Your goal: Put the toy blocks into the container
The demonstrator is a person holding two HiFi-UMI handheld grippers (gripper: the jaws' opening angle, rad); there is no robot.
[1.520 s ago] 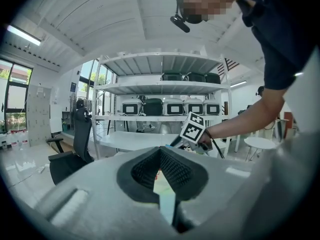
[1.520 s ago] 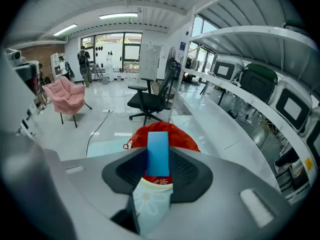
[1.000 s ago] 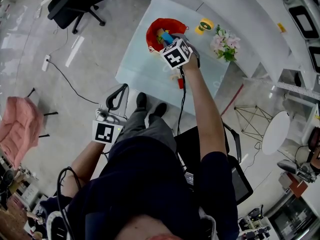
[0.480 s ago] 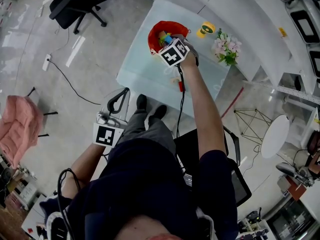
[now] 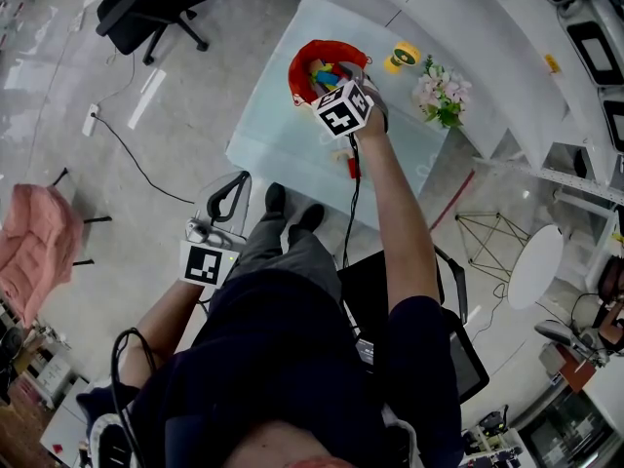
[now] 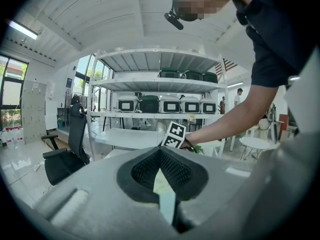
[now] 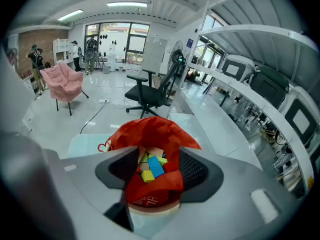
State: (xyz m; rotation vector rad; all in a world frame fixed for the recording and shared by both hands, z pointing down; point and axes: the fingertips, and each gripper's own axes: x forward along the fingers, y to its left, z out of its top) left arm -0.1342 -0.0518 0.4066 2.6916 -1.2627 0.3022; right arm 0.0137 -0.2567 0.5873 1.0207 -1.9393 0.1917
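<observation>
A red cloth bag stands open on the pale glass table, with several coloured toy blocks inside, a blue one on top. My right gripper hangs just above the bag's mouth and points down into it. Its jaws have just been opening and now stand open, with nothing between the pads; only the bag shows through the gap. A small red block lies on the table under my forearm. My left gripper rests low beside my lap, shut and empty.
A flower pot and a yellow roll stand at the table's far right. On the floor are a black office chair, a pink armchair and a cable. White shelving runs behind the table.
My right gripper has shifted slightly over the bag, toward its far side. The left gripper has stayed where it was.
</observation>
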